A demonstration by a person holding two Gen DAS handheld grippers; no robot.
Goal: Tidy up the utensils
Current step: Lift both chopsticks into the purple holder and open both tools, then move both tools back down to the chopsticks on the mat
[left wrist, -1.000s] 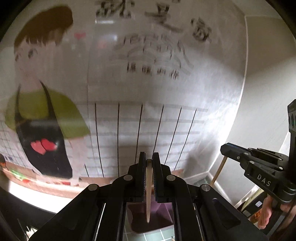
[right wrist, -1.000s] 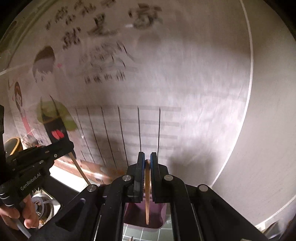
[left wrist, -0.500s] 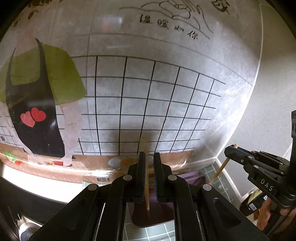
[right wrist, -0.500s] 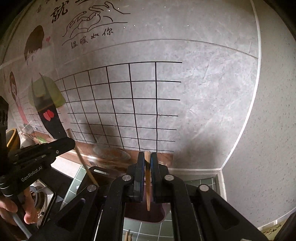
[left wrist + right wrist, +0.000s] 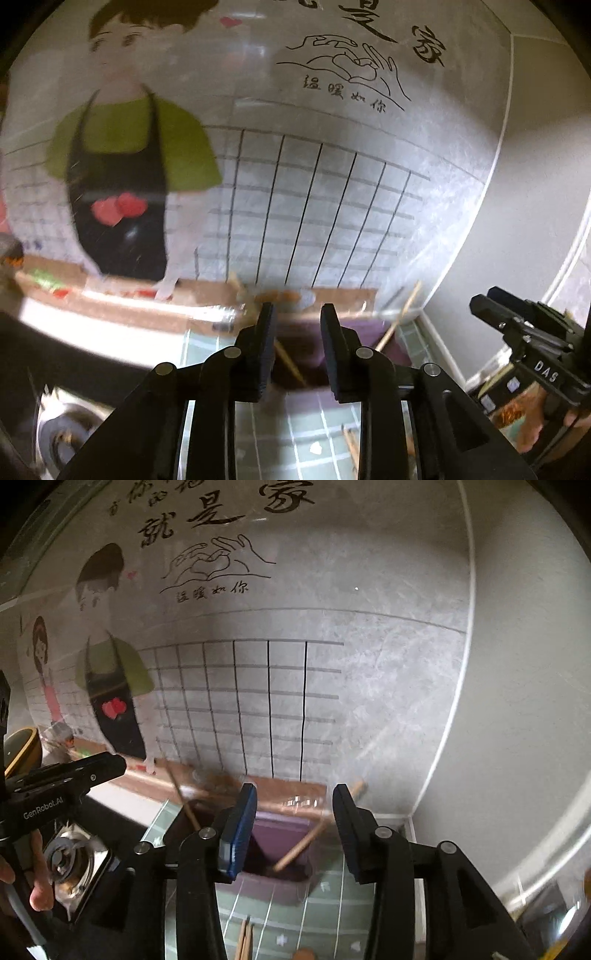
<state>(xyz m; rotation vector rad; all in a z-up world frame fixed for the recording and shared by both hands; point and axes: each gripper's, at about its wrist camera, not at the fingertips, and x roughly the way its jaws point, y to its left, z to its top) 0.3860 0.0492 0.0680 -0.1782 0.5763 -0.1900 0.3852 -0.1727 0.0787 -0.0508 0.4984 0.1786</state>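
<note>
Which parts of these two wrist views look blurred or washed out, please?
Left wrist view: motion blur smears the wall mural and the chopstick over the purple container; white glare along the counter edge. Right wrist view: sharper overall; the falling chopstick is smeared; fisheye bends the wall lines.

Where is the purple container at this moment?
In the right wrist view the purple container stands on the green tiled counter against the back wall, just beyond the open right claw, with a wooden chopstick leaning inside it.
</note>
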